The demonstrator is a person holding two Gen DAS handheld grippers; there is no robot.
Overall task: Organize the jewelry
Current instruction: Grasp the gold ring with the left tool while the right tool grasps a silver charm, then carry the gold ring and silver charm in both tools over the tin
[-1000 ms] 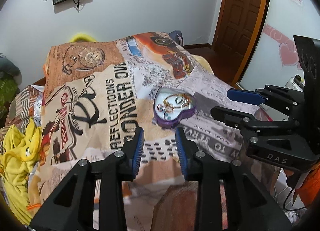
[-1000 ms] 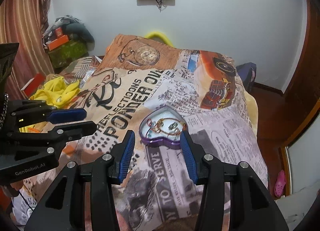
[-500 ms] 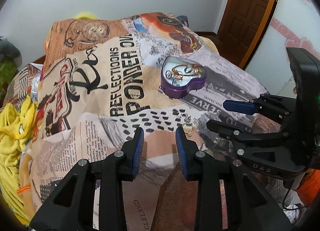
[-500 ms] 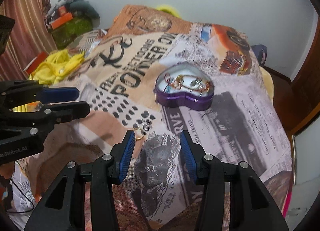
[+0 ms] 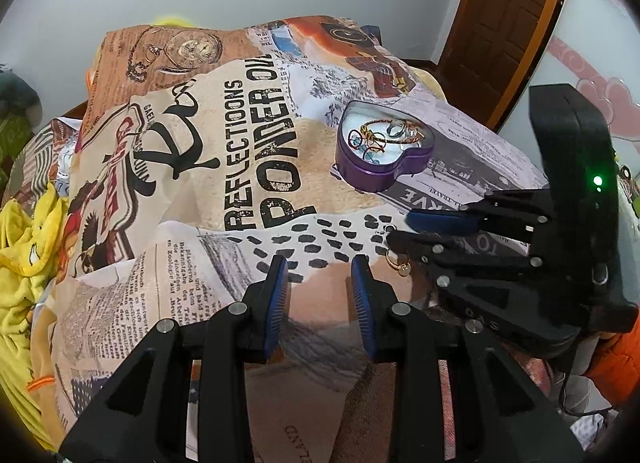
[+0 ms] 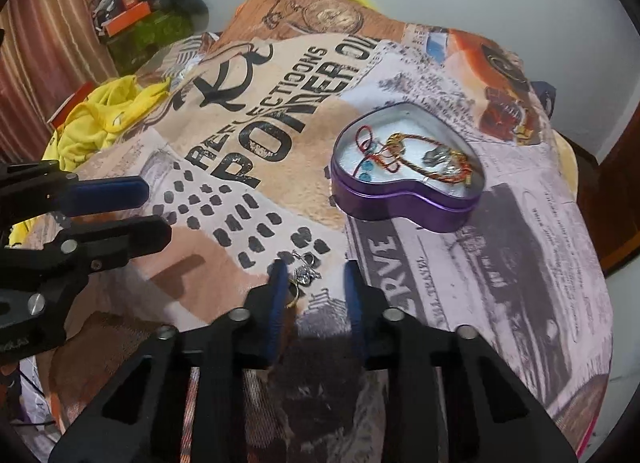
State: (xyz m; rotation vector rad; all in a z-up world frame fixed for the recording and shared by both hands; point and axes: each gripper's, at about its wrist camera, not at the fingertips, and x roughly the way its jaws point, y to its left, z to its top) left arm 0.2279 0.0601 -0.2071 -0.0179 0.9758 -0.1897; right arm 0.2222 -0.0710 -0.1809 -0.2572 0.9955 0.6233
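Bed point(image 5: 192, 247) covered by a printed newspaper-collage blanket point(image 6: 500, 263), yellow cloth point(image 5: 24, 239) bunched at its left edge. Purple heart-shaped tin point(image 6: 404, 199) sits open on the blanket, far side of both grippers, with red and gold cords and small jewelry tangled inside.

Left gripper point(image 5: 320, 287) hangs over bare blanket, jaws apart, nothing between them; tin is up and to the right of it, well apart.

Right gripper point(image 6: 316, 287) is low over the blanket, jaws have just been closing but a gap shows between the pads. Small silver earring point(image 6: 306, 273) lies on the blanket between the fingertips, nearer the left pad; pads not pressing on it. Gold ring point(image 6: 293, 295) lies just beside, at the inner face of the left finger, partly hidden by it. In the left wrist view the gold ring point(image 5: 398, 263) shows right under the right gripper's tip. The tin is beyond the right gripper, up and right.
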